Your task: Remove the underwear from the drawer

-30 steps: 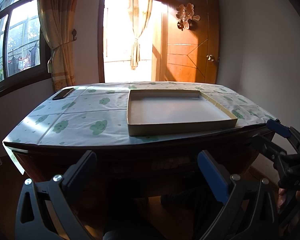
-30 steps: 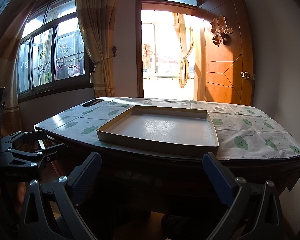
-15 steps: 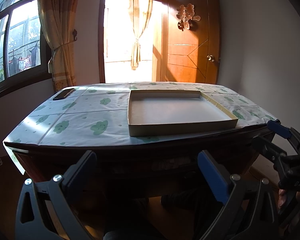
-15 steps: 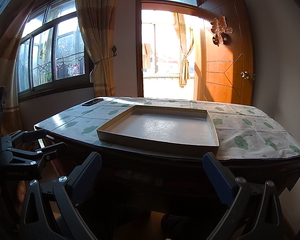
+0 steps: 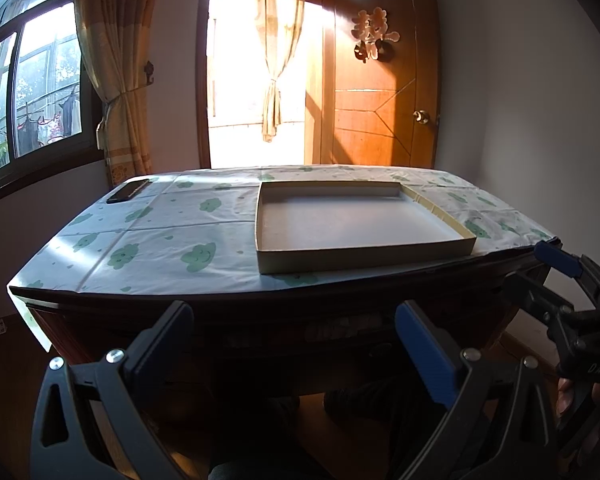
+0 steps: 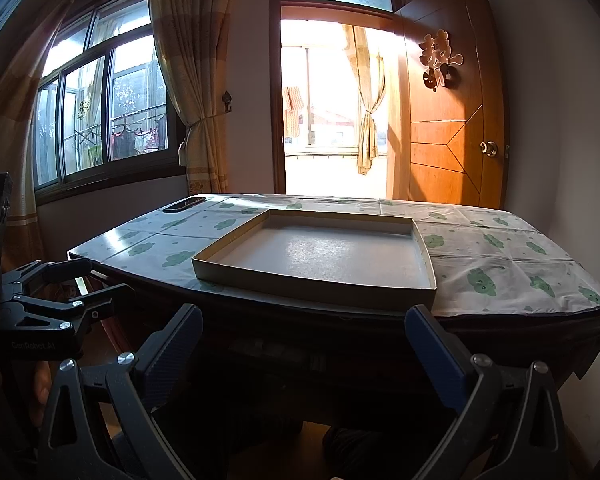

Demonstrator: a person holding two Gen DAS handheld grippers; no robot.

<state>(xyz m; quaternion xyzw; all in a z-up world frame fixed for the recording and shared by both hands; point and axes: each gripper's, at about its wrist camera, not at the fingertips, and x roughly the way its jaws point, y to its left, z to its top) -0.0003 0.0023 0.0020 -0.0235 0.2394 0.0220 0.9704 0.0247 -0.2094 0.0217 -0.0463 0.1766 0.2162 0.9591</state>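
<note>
Facing a shallow rectangular cardboard tray (image 5: 364, 222) on glossy patterned tablecloth (image 5: 160, 236), both grippers gape empty.

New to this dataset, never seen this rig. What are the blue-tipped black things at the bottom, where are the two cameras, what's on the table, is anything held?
There is no robot arm. A person carries two hand-held grippers, each with a fisheye camera looking forward along its two fingers.

In the left wrist view, the blue-padded prongs at the bottom are the left gripper; the black clamp at the right edge is the right gripper. The right wrist view mirrors this: its own gripper sits at the bottom, the left one at the left edge.

Both grippers are open and hold nothing.

On the table, covered with a cloud-print cloth, lie a shallow empty cardboard tray and a dark phone at the far left corner. The table's front is in shadow; no drawer or underwear can be made out.
</note>
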